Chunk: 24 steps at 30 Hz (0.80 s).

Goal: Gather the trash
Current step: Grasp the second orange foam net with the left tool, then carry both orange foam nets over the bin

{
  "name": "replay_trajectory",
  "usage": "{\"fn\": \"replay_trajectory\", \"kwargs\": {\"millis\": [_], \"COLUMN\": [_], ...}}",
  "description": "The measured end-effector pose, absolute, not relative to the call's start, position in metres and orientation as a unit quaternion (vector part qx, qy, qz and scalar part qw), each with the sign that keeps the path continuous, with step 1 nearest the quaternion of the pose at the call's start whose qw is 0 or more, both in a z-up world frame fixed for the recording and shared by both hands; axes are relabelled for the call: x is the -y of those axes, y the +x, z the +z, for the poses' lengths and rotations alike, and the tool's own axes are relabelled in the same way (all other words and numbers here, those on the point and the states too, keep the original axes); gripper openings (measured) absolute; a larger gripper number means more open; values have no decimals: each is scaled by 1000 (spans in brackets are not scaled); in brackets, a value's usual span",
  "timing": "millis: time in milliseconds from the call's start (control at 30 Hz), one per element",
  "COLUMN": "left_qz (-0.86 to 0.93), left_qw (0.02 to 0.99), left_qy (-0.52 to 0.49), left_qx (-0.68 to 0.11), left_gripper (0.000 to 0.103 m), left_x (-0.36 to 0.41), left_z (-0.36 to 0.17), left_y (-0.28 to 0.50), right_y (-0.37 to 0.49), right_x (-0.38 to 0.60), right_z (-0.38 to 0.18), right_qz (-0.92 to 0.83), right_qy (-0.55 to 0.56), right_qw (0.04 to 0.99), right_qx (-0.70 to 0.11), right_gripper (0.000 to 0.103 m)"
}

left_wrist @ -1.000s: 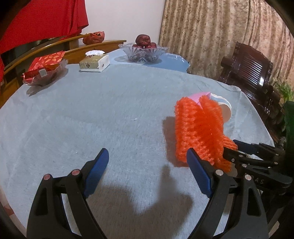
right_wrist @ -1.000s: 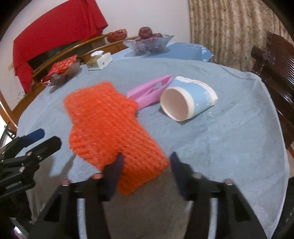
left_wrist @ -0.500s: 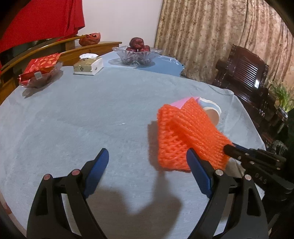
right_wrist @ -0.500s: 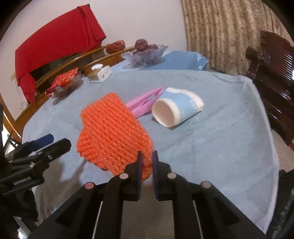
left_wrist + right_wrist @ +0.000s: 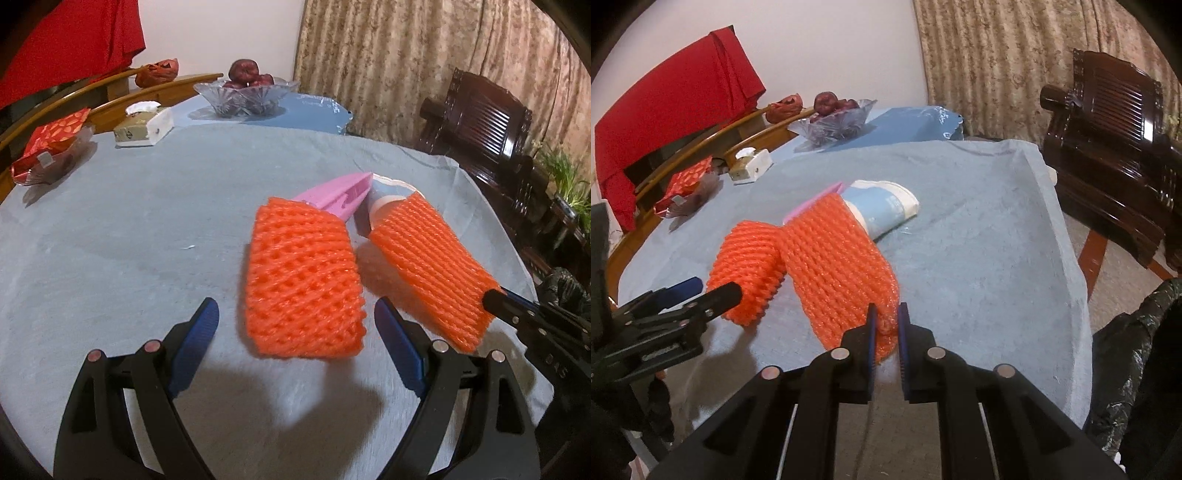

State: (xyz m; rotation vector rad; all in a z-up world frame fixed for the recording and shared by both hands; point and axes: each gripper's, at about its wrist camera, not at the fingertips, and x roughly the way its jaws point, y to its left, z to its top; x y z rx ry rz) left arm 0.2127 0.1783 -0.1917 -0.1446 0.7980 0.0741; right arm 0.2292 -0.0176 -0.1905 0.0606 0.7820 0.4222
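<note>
The right claw (image 5: 885, 325) is clenched on one end of a bright orange foam fruit-net sleeve (image 5: 831, 254), pinching it at the very tip so the rest of the soft mesh hangs free and folds over itself, its far half drooping just above the counter's (image 5: 979, 236) pale blue-grey cloth. The left claw (image 5: 295, 341) hovers beside it, released and empty, jaws spread wide just short of the sagging fold, likely placed to steady that loose half. Just behind the sleeve, a light blue paper cup (image 5: 882, 210) lies on its side next to a flat pink plastic piece (image 5: 338, 194), both apparently trash not yet gathered. A crinkled black bag (image 5: 1137, 332), seemingly the destination, sits past the counter's near right edge.
</note>
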Motion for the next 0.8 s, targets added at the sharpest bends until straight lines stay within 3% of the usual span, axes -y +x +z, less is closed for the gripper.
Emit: {"fn": "replay_trajectory", "kwargs": {"millis": [100,167,333,800], "left_qz": [34,33,28,24], "left_qw": [914,909,910,927], "left_qy": [-72,-74,-80,-75], "left_qx": [-397,-408,-405,-367], "left_gripper": [82,65,47,41], "left_x": [-176,-175,-174,-155], "left_z": [-197,-200,-198,-149], "left_y": [219,223,218,182], "right_y": [228,228,224,205], "right_x": [17,17,19,35], "right_z": [-190,-189,-187,-154], "right_qz": [206,208,209,206], "right_qy": [24,21,18,27], "right_qw": [903,903,904,916], "right_qx": [-377,-376,-373,-343], "right_gripper": [10,11,11,11]}}
